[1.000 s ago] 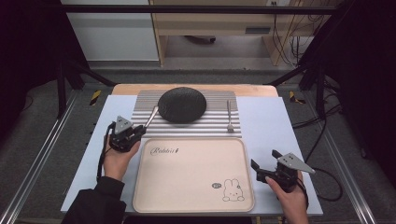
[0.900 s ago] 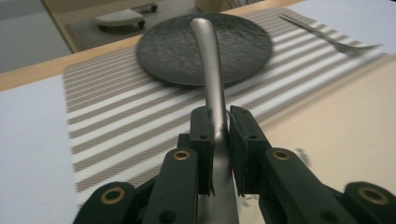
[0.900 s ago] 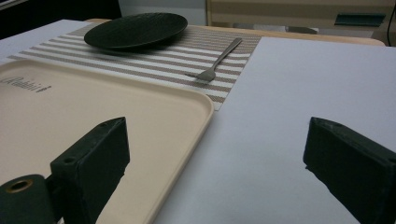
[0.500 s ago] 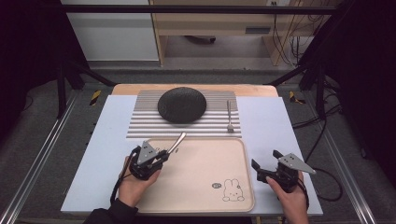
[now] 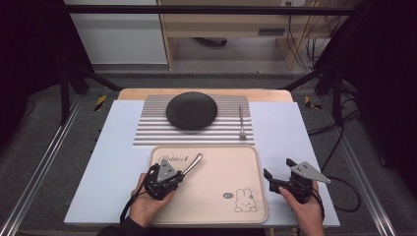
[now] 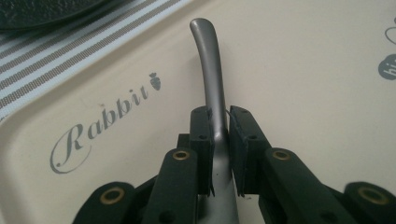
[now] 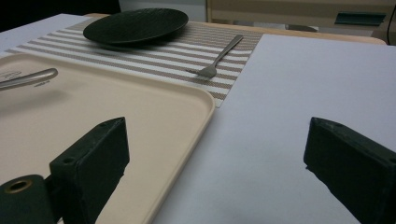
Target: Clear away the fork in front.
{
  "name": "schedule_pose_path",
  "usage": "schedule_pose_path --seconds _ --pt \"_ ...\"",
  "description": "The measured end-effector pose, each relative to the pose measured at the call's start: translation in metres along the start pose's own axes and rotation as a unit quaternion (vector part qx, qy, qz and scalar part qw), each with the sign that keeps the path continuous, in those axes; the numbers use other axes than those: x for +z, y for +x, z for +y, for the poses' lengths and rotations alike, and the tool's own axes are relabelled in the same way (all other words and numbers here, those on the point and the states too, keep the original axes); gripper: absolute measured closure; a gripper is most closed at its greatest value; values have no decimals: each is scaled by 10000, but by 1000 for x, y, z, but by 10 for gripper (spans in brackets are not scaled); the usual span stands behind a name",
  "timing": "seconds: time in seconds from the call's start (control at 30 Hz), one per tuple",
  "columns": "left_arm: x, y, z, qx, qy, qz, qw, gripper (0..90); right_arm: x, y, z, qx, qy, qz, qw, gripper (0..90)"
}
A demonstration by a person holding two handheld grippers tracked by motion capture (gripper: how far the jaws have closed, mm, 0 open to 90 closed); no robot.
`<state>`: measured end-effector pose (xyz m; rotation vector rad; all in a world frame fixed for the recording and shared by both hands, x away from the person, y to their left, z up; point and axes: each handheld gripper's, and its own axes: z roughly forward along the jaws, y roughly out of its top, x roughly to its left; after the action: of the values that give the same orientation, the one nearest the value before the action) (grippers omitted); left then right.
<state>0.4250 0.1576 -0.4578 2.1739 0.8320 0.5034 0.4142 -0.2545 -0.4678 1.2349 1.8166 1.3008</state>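
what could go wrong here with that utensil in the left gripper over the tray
The left gripper pinches the utensil on its narrow handle only, so it may pivot or slip out. Its handle end hangs above the tray, so a drop would clatter there. Its other end is hidden, so a knock on the tray could go unnoticed.

White table (image 5: 118, 162) – striped mat (image 5: 152, 129), beige tray (image 5: 216, 206) (rabbit print)
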Motion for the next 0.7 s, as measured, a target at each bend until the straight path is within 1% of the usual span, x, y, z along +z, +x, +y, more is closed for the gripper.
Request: schedule_pose_path --seconds 0.07,0.2,0.33,0.4,0.5,0.7 --pt "1 -3 -1 23 103 -34 9999 802 0 0 0 -11 20 -1 10000 69" --pt "3 -4 -1 18 187 -74 9998 801 0 1 0 -18 20 34 10000 68" --pt "4 -7 -4 33 274 -93 9996 801 0 3 0 -103 50 54 9999 68" --pt "6 -7 -5 21 314 -85 9995 801 0 3 0 -105 55 50 9999 68" --pt "6 -7 -6 37 349 -67 9994 801 0 3 -1 -85 62 38 9999 67" --pt "7 -5 -8 -3 415 -80 9991 800 1 3 0 -83 48 43 9999 66"
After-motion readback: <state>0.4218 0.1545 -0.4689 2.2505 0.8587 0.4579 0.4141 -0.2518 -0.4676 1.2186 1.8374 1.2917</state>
